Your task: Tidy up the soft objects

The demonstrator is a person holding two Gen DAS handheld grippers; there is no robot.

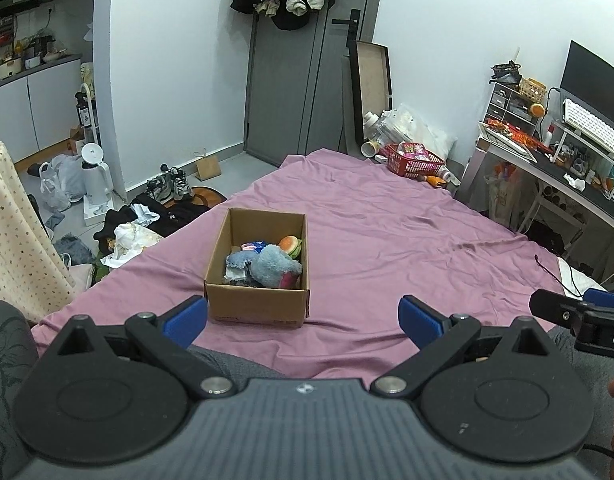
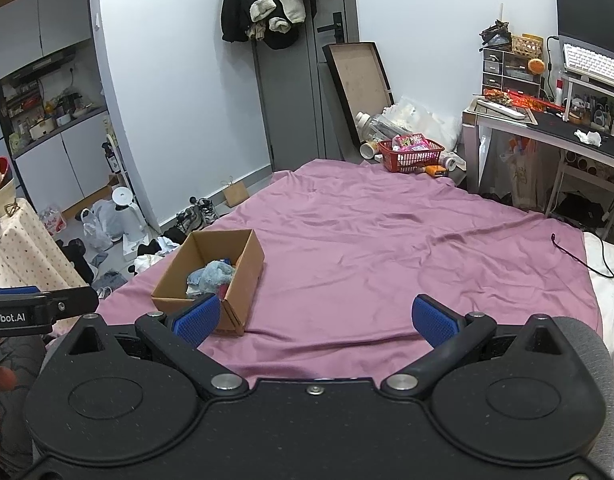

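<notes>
"nRobot.AI" on left hand-held gripper (image 2: 27, 300), "DA" on right hand-held gripper (image 1: 587, 316)

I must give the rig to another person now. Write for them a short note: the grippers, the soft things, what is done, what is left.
Left gripper: open, empty, held low over the bed.
Right gripper: open, empty, also low.
Cardboard box stands on the purple sheet; inside are a blue plush toy, a burger toy and small cloths.
No soft things lie loose on the sheet in view.
Left: possibly nothing; check outside the views.
</notes>
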